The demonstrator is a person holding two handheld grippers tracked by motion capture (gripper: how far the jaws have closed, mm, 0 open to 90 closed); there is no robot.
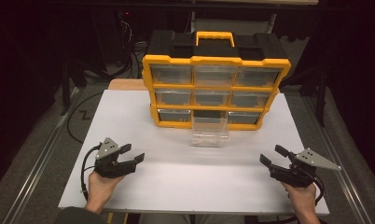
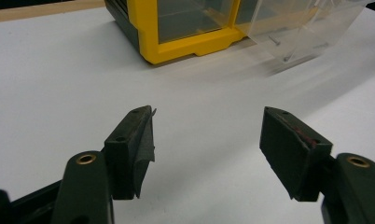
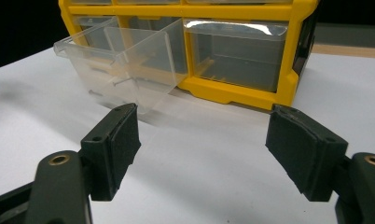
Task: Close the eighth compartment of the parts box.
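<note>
1. Yellow organizer (image 1: 215,91) upright at the far middle of the white table (image 1: 185,182), three rows of clear drawers facing the person.
2. Clear drawer (image 1: 210,131) pulled out from the organizer's bottom middle slot, front end on the table just in front of the organizer; a few small screws (image 2: 275,41) inside.
3. Left gripper (image 1: 132,154) near-left of the organizer, well apart from the drawer, jaws spread wide, nothing between them.
4. Right gripper (image 1: 272,156) near-right of the organizer, also well apart from the drawer, jaws wide, empty.
</note>
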